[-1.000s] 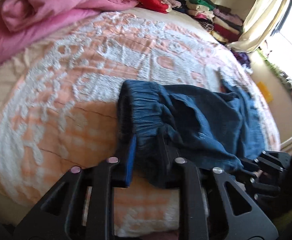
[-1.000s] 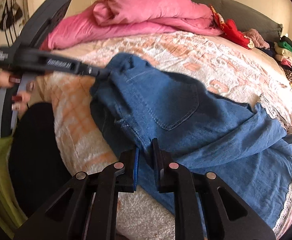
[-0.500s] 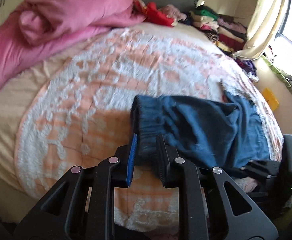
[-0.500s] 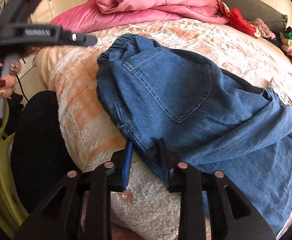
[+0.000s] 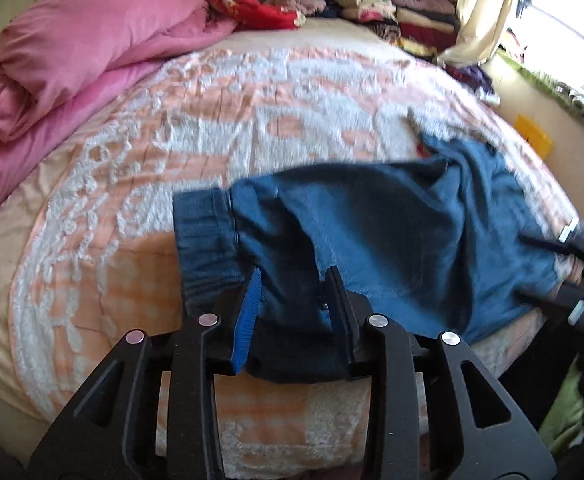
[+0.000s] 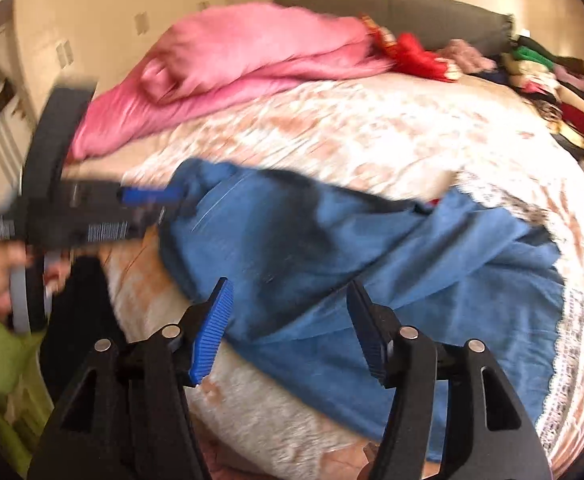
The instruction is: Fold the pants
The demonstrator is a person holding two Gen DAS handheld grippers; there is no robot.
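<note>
**Desk:** Where do the pants stand?

**Photographer:** The pants (image 5: 391, 240) lie on the bed (image 5: 212, 128), near its front edge, well apart from the pink duvet (image 5: 72, 52) at the head end. The waistband (image 5: 204, 240) sits on the duvet side; the legs trail away from it toward the window side. In the right wrist view the lace-trimmed hems (image 6: 563, 340) lie farthest from the duvet.

**Desk:** Folded at all?

**Photographer:** It reads as partway. The cloth looks doubled lengthwise, one leg over the other, but it is rumpled and blurred, so I cannot vouch for a clean fold. No crosswise fold shows; the legs are at full stretch.

**Desk:** And the tongs?

**Photographer:** The left tongs (image 5: 292, 316) are partly spread, with denim bunched between the jaws just beside the waistband; whether they truly pinch it, I cannot tell. The right tongs (image 6: 288, 328) are spread wide over the near edge of the pants, gripping nothing.

**Desk:** What is left?

**Photographer:** By my reading, most of it: smoothing the wrinkles, squaring the waistband, then bringing the hems up toward the waistband once or twice. A stack of folded clothes (image 5: 375, 4) waits by the headboard, beyond the duvet, likely where the pants end up.
</note>
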